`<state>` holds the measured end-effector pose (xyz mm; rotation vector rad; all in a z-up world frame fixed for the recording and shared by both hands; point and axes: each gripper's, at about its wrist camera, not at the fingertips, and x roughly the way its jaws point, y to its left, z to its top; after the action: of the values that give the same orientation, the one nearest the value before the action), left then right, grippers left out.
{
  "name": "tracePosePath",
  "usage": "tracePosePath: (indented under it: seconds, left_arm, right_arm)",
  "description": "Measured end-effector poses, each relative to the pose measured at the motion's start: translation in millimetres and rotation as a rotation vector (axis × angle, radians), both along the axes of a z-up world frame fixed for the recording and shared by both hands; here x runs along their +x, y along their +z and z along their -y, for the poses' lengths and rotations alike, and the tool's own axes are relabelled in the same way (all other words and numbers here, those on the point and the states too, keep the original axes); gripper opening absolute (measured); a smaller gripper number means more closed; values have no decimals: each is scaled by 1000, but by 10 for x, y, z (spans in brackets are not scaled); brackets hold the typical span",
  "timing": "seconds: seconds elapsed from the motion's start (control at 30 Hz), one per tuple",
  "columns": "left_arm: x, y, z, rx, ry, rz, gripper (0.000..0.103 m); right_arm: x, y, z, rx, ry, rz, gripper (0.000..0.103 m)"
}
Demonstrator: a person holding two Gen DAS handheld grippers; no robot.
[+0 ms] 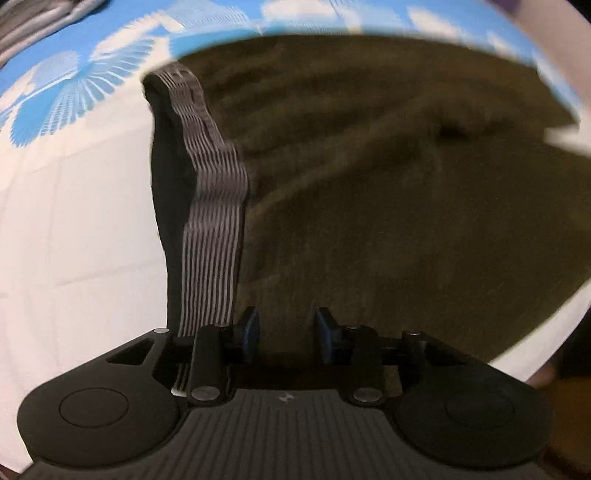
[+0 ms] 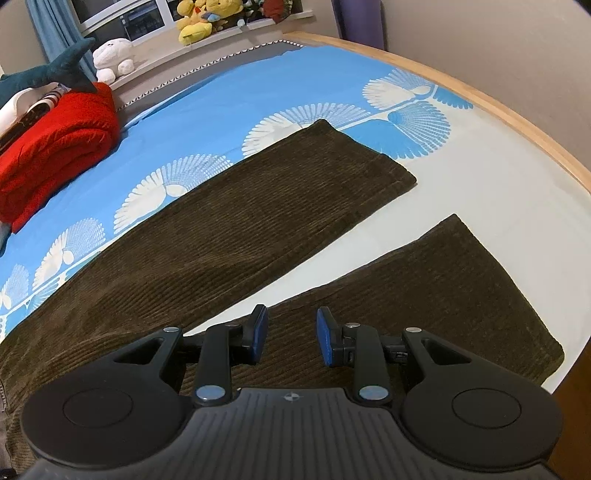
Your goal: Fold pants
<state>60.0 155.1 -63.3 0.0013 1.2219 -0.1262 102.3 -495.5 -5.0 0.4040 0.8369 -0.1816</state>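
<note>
The pants (image 2: 229, 236) are dark brown corduroy and lie flat on the bed sheet (image 2: 229, 96), which is blue with a white fan pattern and turns plain white toward the wooden bed edge (image 2: 498, 110). All positions below are given relative to the pants.

Pants layout, right wrist view: the two legs run apart in a V. The far leg (image 2: 295, 192) ends in a hem over the blue-to-white border of the sheet. The near leg (image 2: 443, 295) ends in a hem on the white area, near the bed edge. A wedge of white sheet separates the legs.

Right gripper (image 2: 290, 334): positioned above the near leg, close to the point where the legs meet. The jaws stand partly apart. No fabric sits between the blue pads (image 2: 325, 338).

Left gripper (image 1: 286, 338): positioned above the upper part of the pants (image 1: 369, 184), beside the grey striped elastic waistband (image 1: 214, 192), which stands turned up along the pants' edge. This view is motion-blurred. The jaws stand partly apart, and nothing is clamped between them.

Beyond the pants, at the far side of the sheet: a folded red blanket (image 2: 55, 147), a plush shark (image 2: 55, 70) and yellow plush toys (image 2: 199, 18) on a ledge.
</note>
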Motion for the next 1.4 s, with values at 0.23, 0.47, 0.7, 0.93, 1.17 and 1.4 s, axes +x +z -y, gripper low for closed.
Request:
tracePosePath:
  seconds: [0.23,0.47,0.7,0.93,1.17,1.4]
  left_arm:
    - [96,177,-28,-55,53,115,39]
    - [142,400,-28,-5,117,305,48]
    - [225,496,-14,31,177,396,55]
    - [312,504,22,32,195,410,59]
    - [473,481,93,25,188,364,59]
    - [660,720,319,40,216,373,59]
  right_arm:
    - [12,47,-11,-12,6,38,31]
    - [59,126,-149,-85,55,106,31]
    - [59,312,-533,-331,164,249,31]
    - [99,465,-871,-515,264,366,31]
    - [274,589,-1122,-490,295,399,31]
    - [502,670,-1455,-373,317,410,31]
